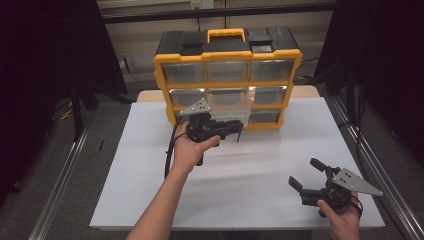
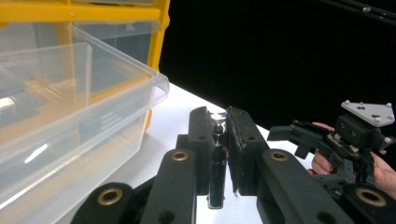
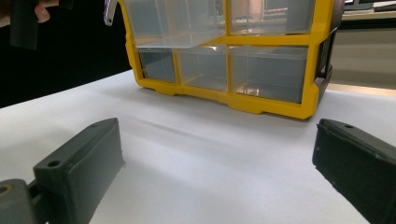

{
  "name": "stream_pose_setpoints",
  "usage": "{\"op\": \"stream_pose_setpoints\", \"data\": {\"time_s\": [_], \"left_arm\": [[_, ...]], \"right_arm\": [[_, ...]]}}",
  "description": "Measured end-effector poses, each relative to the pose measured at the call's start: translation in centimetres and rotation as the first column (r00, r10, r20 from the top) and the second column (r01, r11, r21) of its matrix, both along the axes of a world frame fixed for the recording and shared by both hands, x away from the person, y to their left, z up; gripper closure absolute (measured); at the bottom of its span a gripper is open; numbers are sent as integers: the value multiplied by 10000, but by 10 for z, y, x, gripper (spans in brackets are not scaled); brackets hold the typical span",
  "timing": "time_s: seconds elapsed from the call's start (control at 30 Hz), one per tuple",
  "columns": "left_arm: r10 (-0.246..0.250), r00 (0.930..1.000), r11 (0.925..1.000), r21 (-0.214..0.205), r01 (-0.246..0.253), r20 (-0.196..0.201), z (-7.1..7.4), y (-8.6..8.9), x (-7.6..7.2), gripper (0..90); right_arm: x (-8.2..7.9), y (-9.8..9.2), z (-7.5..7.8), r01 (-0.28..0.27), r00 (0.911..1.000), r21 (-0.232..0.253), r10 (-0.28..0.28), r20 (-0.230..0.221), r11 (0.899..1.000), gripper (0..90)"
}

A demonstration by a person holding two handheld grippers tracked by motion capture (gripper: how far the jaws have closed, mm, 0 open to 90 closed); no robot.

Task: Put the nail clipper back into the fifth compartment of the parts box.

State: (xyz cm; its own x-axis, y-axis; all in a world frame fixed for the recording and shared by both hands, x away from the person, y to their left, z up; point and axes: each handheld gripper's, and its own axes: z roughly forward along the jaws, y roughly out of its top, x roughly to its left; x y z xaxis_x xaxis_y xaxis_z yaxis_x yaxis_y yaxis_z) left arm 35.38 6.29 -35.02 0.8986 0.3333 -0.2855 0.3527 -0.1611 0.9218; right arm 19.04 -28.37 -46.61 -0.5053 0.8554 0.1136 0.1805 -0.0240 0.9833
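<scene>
A yellow and black drawer cabinet (image 1: 227, 82) with clear drawers stands at the back of the white table (image 1: 250, 200). One clear drawer (image 1: 235, 114) in its lower middle is pulled out; the left gripper view has this drawer (image 2: 70, 116) close at its left, and I cannot see anything in it. My left gripper (image 1: 239, 131) hovers just in front of that drawer. In its own view, the left gripper (image 2: 218, 114) is shut on a small dark piece with a shiny metal end (image 2: 217, 177). My right gripper (image 1: 306, 173) rests open near the table's front right, its jaws wide apart (image 3: 215, 140) with nothing between them.
The cabinet (image 3: 224, 70) has a carry handle (image 1: 226, 34) on top and its other drawers pushed in. Metal rails (image 1: 60, 185) run along both sides of the table. White tabletop (image 3: 201, 140) stretches between my right gripper and the cabinet.
</scene>
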Motion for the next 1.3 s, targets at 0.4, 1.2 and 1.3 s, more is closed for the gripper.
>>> {"op": "stream_pose_setpoints", "data": {"time_s": [0.4,1.2,1.3], "left_arm": [[93,9999,9999,-45,-92,116,14,-1,6,809],[439,9988,9988,-228,-434,216,34,0,21,809],[475,9985,9986,-239,-468,282,37,0,24,809]], "right_arm": [[0,0,0,-57,10000,38,57,-17,10000,12],[0,-1,0,32,10000,50,-32,11,10000,11],[0,0,0,52,10000,88,-52,0,9999,12]]}}
